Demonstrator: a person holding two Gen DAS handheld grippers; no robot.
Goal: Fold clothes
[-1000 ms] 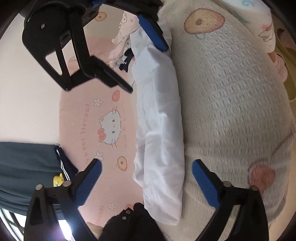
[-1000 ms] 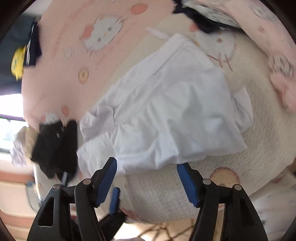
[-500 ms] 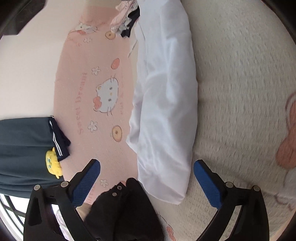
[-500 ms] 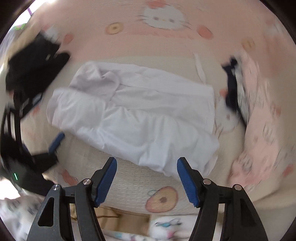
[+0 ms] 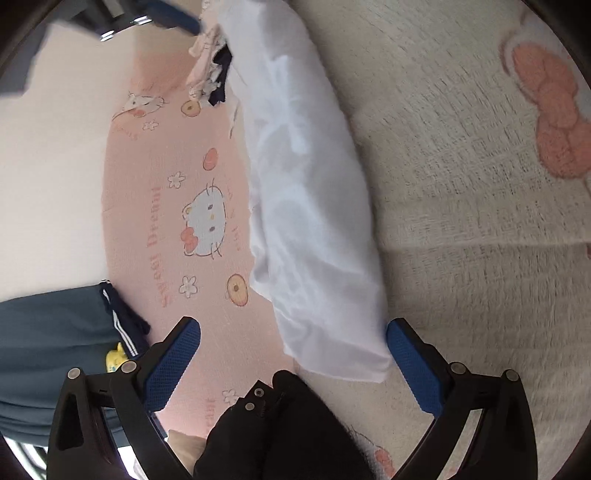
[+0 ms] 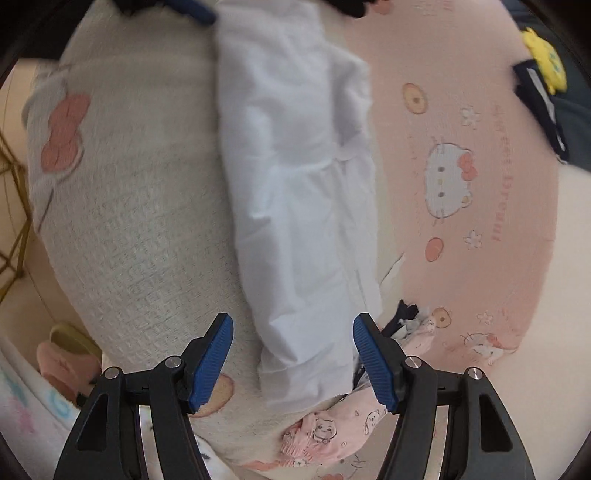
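A white garment [image 5: 314, 221] lies folded into a long narrow strip on the bed, along the seam between a cream blanket [image 5: 461, 184] and a pink cartoon-cat sheet [image 5: 166, 229]. My left gripper [image 5: 293, 363] is open and empty over one short end of the strip. My right gripper [image 6: 293, 360] is open and empty over the opposite short end of the garment [image 6: 295, 206]. The right gripper's blue pad [image 5: 173, 16] shows at the far end in the left wrist view.
A black garment [image 5: 288, 428] lies just below the left gripper. A pink printed garment [image 6: 340, 424] with a dark piece lies under the right gripper. A dark blue garment with white stripes and a yellow patch [image 5: 62, 347] lies on the sheet's far side.
The right gripper has swung round from the strip's long side to its far short end. The left gripper has moved closer to its end. The garment has not moved.
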